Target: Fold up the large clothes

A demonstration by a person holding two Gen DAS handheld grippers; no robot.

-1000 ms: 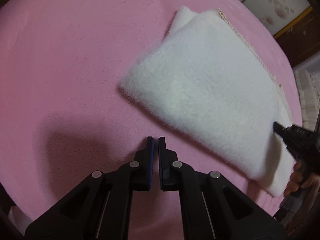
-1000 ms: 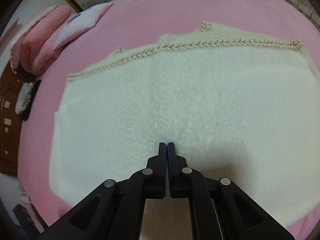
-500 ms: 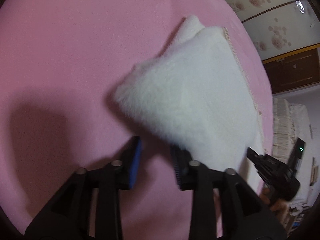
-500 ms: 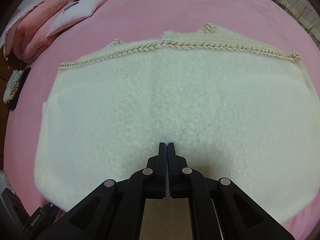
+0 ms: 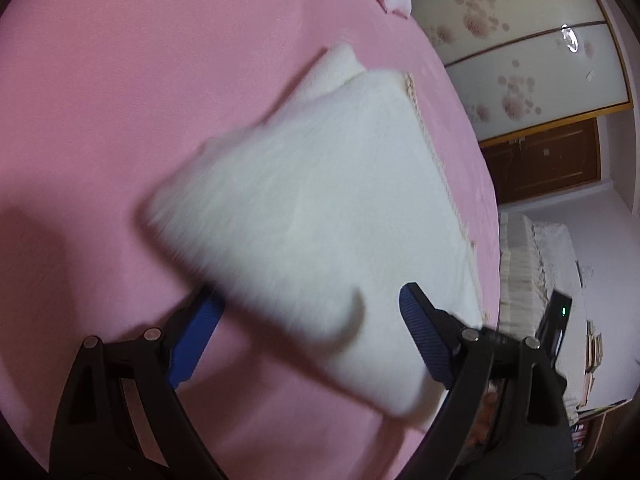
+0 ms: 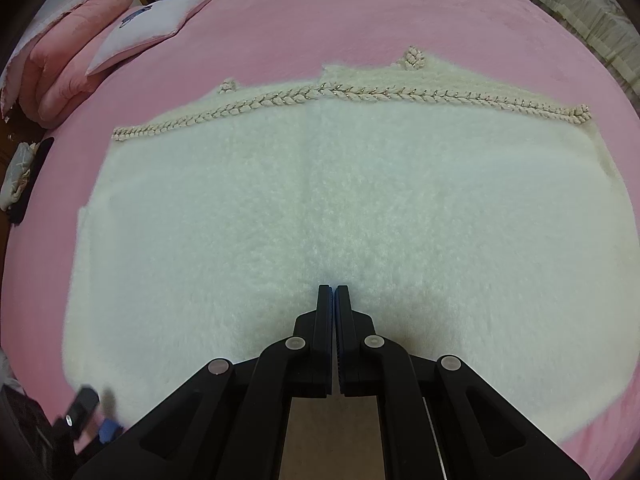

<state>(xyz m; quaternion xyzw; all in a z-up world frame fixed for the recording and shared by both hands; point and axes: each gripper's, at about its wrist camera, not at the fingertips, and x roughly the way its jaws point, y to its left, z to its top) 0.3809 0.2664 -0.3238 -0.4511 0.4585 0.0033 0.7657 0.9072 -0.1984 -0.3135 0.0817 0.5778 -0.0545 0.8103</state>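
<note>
Pink plush bedspread (image 6: 360, 4) bore the folded white fleece garment (image 6: 320, 208) at its middle. Left gripper (image 5: 308, 332), fingers spread wide, straddled the garment's near corner; right gripper (image 6: 333, 292), pressed together, rested on the pile. Thick fleece risked only a top-layer pinch, spoiling the fold.

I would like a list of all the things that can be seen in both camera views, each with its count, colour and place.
garment: one, white, fluffy, folded flat on the bed, with a braided trim along its far edge.
bed cover: one, pink, under the garment.
pillow: one, pale with a blue print, far left on the bed.
quilt: one, pink, folded, beside the pillow.
wardrobe doors: pale with a flower pattern, beyond the bed.
left gripper: black with blue pads, fingers open at the garment's near corner.
right gripper: black, fingers shut, over the garment.
</note>
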